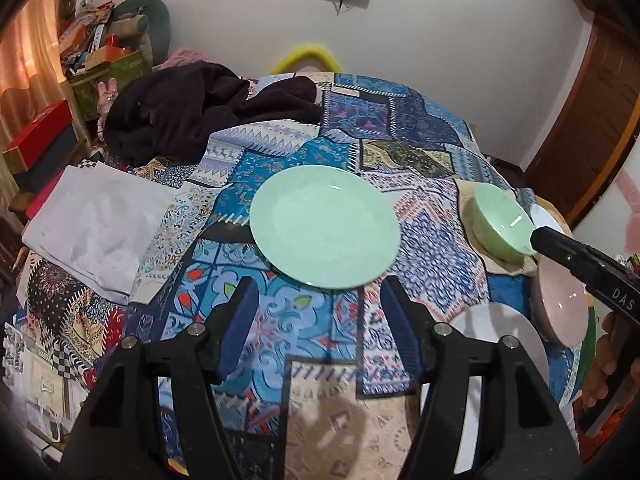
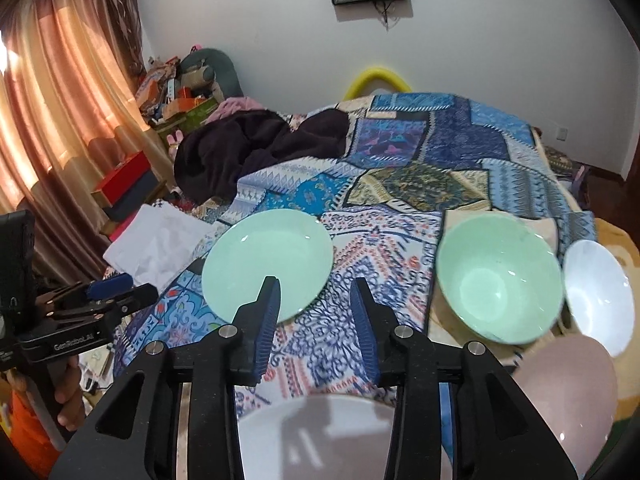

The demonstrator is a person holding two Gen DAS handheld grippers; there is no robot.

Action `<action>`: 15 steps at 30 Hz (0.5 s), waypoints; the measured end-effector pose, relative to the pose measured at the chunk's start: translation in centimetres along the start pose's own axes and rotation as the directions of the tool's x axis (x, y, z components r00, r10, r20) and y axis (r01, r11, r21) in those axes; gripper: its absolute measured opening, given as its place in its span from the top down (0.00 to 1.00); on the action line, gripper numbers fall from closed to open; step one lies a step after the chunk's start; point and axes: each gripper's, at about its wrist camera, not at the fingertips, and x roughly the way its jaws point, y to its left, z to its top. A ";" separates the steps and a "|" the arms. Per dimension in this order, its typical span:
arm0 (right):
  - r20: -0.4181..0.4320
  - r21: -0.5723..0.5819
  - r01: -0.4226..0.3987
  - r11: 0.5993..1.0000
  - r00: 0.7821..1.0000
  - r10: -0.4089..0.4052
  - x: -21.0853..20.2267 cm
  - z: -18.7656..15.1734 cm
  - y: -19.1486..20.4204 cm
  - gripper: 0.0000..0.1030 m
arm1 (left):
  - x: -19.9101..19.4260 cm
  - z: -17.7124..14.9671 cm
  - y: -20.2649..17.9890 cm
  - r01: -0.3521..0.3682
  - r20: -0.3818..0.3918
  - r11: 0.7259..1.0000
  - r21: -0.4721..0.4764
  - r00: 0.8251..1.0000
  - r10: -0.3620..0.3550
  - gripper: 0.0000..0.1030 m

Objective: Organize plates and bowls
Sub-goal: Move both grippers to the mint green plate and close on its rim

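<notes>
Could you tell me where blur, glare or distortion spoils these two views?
Left wrist view: fisheye bends the bed edges; the green plate has a smeared near rim; a glare streak sits on the green bowl. Right wrist view: the green bowl's rim is motion-blurred; the curtain glows brightly.

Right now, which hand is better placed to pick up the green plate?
Probably left. The left gripper is open and empty, with the green plate straight ahead of its fingers. The right gripper sees the plate off to its left, and stands nearer the green bowl.
</notes>
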 end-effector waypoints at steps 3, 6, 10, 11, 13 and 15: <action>-0.040 -0.002 -0.010 1.000 0.999 0.010 2.0 0.4 0.3 0.67 | 1.4 1.1 0.8 -0.010 -0.010 1.000 -0.001 1.000 0.010 0.37; -0.087 -0.003 -0.019 1.000 0.996 0.019 4.2 0.6 0.4 0.67 | 3.1 2.0 1.9 -0.021 -0.032 1.000 -0.016 0.999 0.020 0.37; -0.133 -0.005 -0.024 1.000 0.991 0.023 6.5 0.8 0.4 0.67 | 5.8 2.7 3.5 -0.018 -0.081 0.998 -0.056 0.997 0.013 0.37; -0.145 -0.005 -0.021 1.000 0.989 0.020 7.2 0.8 0.3 0.67 | 6.5 2.8 3.8 -0.020 -0.090 0.998 -0.061 0.996 0.014 0.37; -0.167 0.000 -0.022 1.000 0.986 0.022 8.3 1.0 0.2 0.67 | 7.7 3.0 4.5 -0.029 -0.106 0.997 -0.067 0.994 0.022 0.37; -0.191 0.006 -0.029 1.000 0.981 0.030 9.4 1.1 0.0 0.67 | 8.8 3.2 5.1 -0.038 -0.116 0.997 -0.069 0.993 0.030 0.37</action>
